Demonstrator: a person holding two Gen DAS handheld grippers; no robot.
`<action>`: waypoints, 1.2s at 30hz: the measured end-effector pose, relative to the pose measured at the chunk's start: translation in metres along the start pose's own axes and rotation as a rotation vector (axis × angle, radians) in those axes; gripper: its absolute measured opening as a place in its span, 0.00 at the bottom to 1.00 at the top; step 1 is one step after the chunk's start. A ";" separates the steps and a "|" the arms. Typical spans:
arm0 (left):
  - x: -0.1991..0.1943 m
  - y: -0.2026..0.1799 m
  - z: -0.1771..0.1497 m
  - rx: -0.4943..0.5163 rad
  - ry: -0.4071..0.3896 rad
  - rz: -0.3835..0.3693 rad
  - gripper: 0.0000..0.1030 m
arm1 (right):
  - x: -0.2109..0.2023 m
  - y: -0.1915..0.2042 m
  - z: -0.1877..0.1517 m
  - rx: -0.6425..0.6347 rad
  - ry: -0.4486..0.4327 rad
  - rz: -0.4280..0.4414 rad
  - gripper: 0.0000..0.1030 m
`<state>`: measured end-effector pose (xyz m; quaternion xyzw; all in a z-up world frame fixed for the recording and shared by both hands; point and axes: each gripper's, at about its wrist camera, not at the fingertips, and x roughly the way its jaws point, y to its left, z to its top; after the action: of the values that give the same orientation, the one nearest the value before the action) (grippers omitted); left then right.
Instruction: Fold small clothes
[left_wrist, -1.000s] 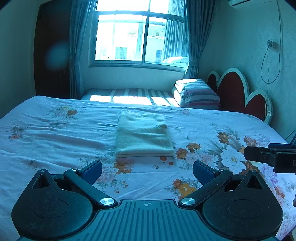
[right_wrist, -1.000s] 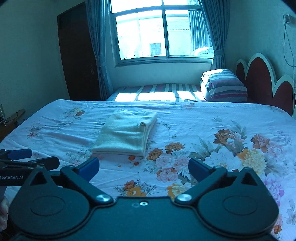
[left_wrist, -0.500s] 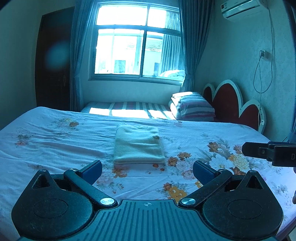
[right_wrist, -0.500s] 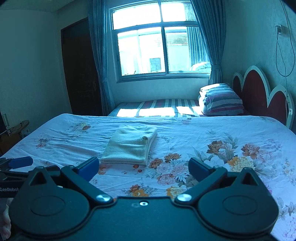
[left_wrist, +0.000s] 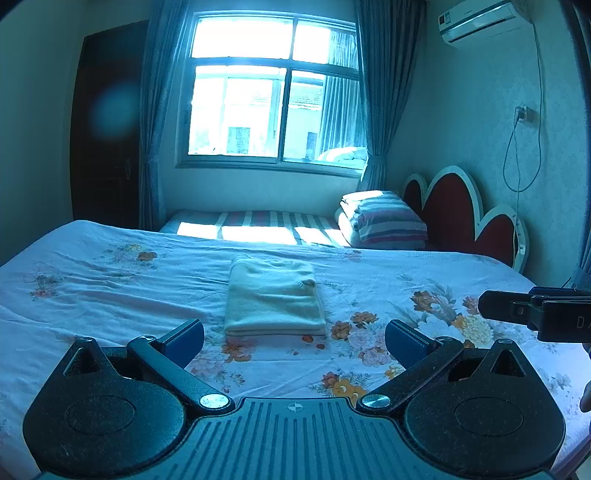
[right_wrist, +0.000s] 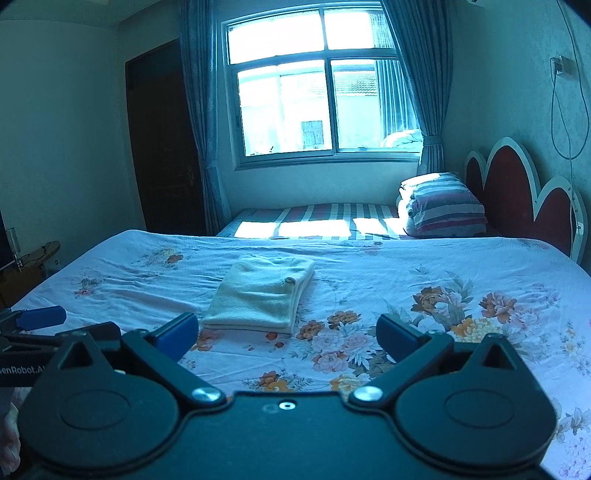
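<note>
A pale cream garment (left_wrist: 273, 295) lies folded into a neat rectangle on the flowered bed sheet (left_wrist: 110, 288), a little beyond both grippers. In the right wrist view the same folded garment (right_wrist: 262, 291) sits left of centre. My left gripper (left_wrist: 294, 341) is open, held above the bed's near side, with nothing between its blue pads. My right gripper (right_wrist: 286, 332) is open too and holds nothing. Each gripper shows at the edge of the other's view: the right one (left_wrist: 535, 314) at far right, the left one (right_wrist: 44, 325) at far left.
A striped folded quilt (left_wrist: 384, 221) lies on a second striped bed under the window (left_wrist: 273, 92). A red scalloped headboard (left_wrist: 461, 218) stands at the right, a dark door (right_wrist: 166, 147) at the left. A cable (left_wrist: 517, 147) hangs on the right wall.
Both grippers have drawn back and tilted upward from the bed, so the folded garment looks smaller and farther away. The garment itself has not moved.
</note>
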<state>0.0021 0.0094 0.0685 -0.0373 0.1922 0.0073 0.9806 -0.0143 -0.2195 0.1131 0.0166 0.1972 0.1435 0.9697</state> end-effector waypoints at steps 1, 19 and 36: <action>0.000 0.000 0.000 0.001 -0.002 0.002 1.00 | 0.000 0.000 0.000 0.000 -0.001 0.001 1.00; 0.002 -0.004 0.005 0.015 -0.009 -0.009 1.00 | -0.001 0.002 0.001 0.001 -0.006 -0.013 1.00; 0.004 -0.008 0.008 0.026 -0.013 -0.017 1.00 | -0.002 0.001 0.004 0.003 -0.017 -0.021 1.00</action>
<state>0.0093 0.0023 0.0751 -0.0263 0.1856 -0.0032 0.9823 -0.0150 -0.2189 0.1180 0.0170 0.1892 0.1328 0.9728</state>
